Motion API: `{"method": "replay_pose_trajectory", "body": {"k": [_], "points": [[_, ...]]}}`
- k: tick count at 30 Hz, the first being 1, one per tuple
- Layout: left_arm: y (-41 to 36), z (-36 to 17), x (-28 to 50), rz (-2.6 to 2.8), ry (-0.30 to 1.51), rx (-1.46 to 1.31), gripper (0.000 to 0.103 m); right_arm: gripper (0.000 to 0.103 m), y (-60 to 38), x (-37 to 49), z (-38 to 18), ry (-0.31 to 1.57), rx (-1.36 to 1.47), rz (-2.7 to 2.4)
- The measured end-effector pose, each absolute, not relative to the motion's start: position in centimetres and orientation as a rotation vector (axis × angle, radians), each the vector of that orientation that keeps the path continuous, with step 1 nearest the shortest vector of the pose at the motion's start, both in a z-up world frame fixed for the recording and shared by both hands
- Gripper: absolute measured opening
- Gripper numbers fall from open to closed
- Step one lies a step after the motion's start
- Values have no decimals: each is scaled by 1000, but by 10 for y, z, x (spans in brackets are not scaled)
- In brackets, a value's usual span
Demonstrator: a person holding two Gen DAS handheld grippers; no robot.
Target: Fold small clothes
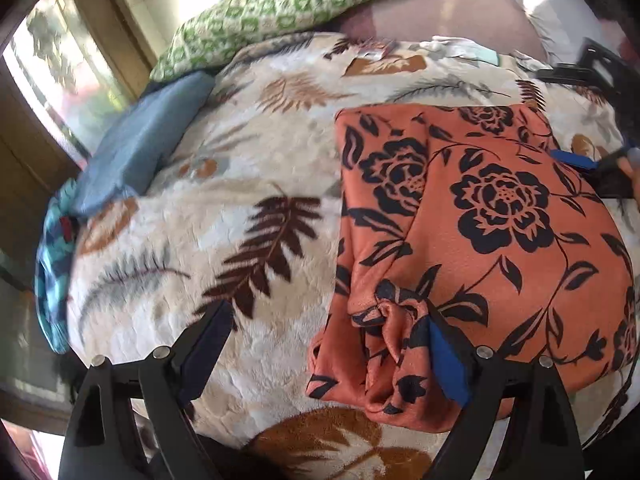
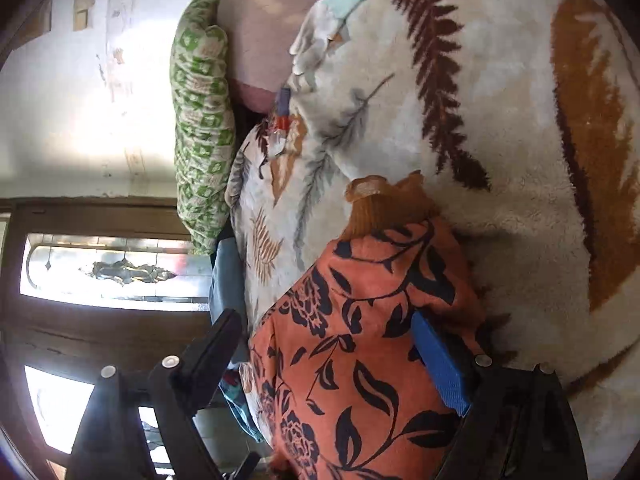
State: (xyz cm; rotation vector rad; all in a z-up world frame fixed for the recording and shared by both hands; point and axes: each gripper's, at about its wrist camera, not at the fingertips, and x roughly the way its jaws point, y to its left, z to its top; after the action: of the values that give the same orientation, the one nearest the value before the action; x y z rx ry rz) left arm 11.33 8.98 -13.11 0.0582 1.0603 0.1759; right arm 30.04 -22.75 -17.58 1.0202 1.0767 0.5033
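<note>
The left wrist view looks steeply down, close over the orange flowered cloth (image 1: 480, 216) on the leaf-print blanket (image 1: 256, 160). The right wrist view, rolled sideways, looks low across that cloth (image 2: 352, 344). The 2 views share cloth, blanket (image 2: 500, 100), green pillow (image 1: 280, 8) (image 2: 202, 120) and window.

**Support surface: bed covered by a cream plush blanket (image 1: 280, 152) printed with brown, rust and grey leaves**

You see an orange cloth garment with black rose print (image 1: 480, 220) lying folded directly on the blanket, one corner bunched at its near edge. A green-and-cream checked pillow (image 1: 288, 4) rests at the far edge, on a plain mauve sheet (image 1: 440, 4). A folded blue-grey cloth (image 1: 136, 148) and a turquoise patterned cloth (image 1: 54, 264) lie at the blanket's window-side edge. Small pale items (image 2: 320, 36) sit near the mauve sheet; you cannot identify them.
</note>
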Motion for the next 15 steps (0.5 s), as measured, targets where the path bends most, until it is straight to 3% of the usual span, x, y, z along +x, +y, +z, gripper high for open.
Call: {"method": "replay_pose_trajectory", "body": {"k": [5, 9, 12, 15], "points": [[98, -109, 93, 173, 1000, -12, 92, 89, -228, 240, -122, 1023, 912, 630], [99, -88, 81, 166, 922, -28, 92, 90, -212, 184, -131, 1052, 884, 748], [95, -105, 93, 239, 1012, 89, 92, 90, -209, 173, -174, 1094, 911, 677], [110, -126, 93, 326, 1088, 132, 90, 90, -219, 170, -149, 1078, 950, 654]]}}
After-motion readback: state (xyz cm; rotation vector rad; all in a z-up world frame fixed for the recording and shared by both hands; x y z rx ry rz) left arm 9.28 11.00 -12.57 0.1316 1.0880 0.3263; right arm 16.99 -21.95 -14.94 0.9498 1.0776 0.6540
